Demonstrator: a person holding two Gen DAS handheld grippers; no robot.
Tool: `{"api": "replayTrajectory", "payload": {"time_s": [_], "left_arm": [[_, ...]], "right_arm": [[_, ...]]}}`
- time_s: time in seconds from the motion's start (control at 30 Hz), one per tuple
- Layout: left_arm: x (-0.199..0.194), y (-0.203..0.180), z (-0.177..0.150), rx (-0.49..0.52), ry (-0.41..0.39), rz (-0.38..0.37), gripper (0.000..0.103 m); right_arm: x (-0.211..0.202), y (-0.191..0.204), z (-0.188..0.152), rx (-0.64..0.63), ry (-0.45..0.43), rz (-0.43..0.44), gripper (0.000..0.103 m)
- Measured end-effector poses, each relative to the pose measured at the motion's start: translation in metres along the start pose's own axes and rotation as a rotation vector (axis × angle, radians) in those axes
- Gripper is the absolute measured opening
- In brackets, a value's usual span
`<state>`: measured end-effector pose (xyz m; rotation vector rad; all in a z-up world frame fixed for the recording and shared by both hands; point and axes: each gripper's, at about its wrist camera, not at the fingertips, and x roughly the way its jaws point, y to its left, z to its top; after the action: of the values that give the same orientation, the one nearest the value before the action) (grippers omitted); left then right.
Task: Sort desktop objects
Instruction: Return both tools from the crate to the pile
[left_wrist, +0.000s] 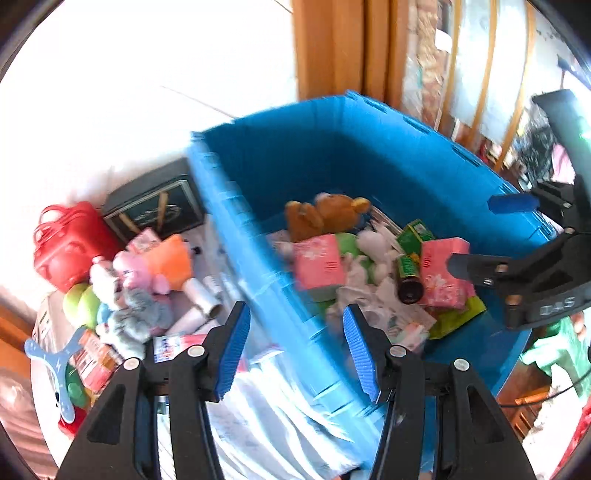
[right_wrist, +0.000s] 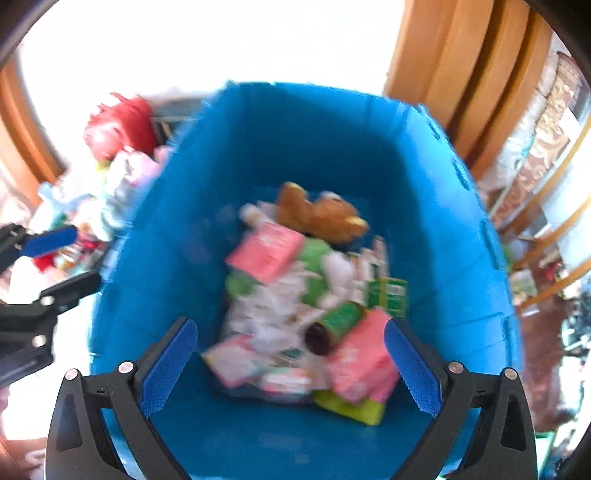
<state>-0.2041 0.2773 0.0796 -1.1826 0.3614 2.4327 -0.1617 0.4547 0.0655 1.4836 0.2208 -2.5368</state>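
blue bin (right_wrist: 280, 147) under right gripper (right_wrist: 290, 360), part filled: bear (right_wrist: 321, 214), tissue packs. right gripper spread wide, empty; left gripper (left_wrist: 295, 350) half-parted, empty. toy pile (left_wrist: 140, 280) left of it unsorted.

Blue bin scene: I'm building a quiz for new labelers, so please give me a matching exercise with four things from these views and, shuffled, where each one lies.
Things:
1. brown teddy bear
2. red bag
3. green can
4. dark box

Places:
A. outside the blue bin, at the far left of the pile
B. inside the bin, at the far end of the heap
C. outside the bin, right against its left wall
D. inside the bin, lying on its side beside a pink packet

Pairs: 1-B, 2-A, 3-D, 4-C
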Motion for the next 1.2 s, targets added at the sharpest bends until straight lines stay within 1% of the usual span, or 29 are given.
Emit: {"api": "replayTrajectory", "payload": {"time_s": [0.07,0.17,0.23,0.3,0.37,0.43,0.53,0.57,0.67,0.77,0.87,0.97,1.07,1.2], "left_arm": [[-0.014,0.021,-0.018,-0.037,-0.071,0.044,0.052],[-0.028,0.057,-0.047,-0.098,-0.145,0.098,0.052],[-0.032,0.08,-0.064,-0.125,-0.169,0.114,0.053],[-0.034,0.108,-0.086,-0.166,-0.193,0.148,0.058],[-0.032,0.139,-0.11,-0.214,-0.205,0.2,0.058],[-0.026,0.163,-0.129,-0.252,-0.187,0.23,0.058],[-0.017,0.206,-0.165,-0.345,-0.146,0.23,0.058],[-0.015,0.225,-0.181,-0.388,-0.134,0.234,0.058],[-0.011,0.261,-0.217,-0.478,-0.117,0.257,0.058],[-0.006,0.291,-0.248,-0.52,-0.098,0.301,0.058],[0.001,0.312,-0.271,-0.536,-0.074,0.33,0.058],[0.007,0.329,-0.287,-0.558,-0.049,0.34,0.058],[0.014,0.342,-0.296,-0.586,-0.027,0.336,0.058],[0.024,0.35,-0.29,-0.595,-0.02,0.323,0.058]], "right_arm": [[-0.008,0.022,-0.002,0.003,-0.039,0.052,0.103],[-0.015,0.062,-0.004,-0.001,-0.096,0.122,0.103],[-0.018,0.087,-0.005,-0.01,-0.119,0.167,0.103],[-0.019,0.113,-0.005,-0.025,-0.141,0.207,0.103],[-0.016,0.141,-0.005,-0.042,-0.16,0.233,0.103],[-0.011,0.167,-0.005,-0.053,-0.178,0.256,0.103],[0.005,0.198,-0.003,-0.036,-0.206,0.283,0.103],[0.01,0.203,-0.004,-0.024,-0.209,0.287,0.103],[0.036,0.226,-0.003,0.018,-0.197,0.291,0.103],[0.059,0.242,-0.003,0.043,-0.176,0.27,0.103],[0.08,0.25,-0.003,0.064,-0.155,0.237,0.103],[0.097,0.253,-0.005,0.084,-0.13,0.213,0.103],[0.115,0.254,-0.005,0.1,-0.097,0.188,0.103],[0.135,0.256,-0.002,0.102,-0.057,0.168,0.103]]}}
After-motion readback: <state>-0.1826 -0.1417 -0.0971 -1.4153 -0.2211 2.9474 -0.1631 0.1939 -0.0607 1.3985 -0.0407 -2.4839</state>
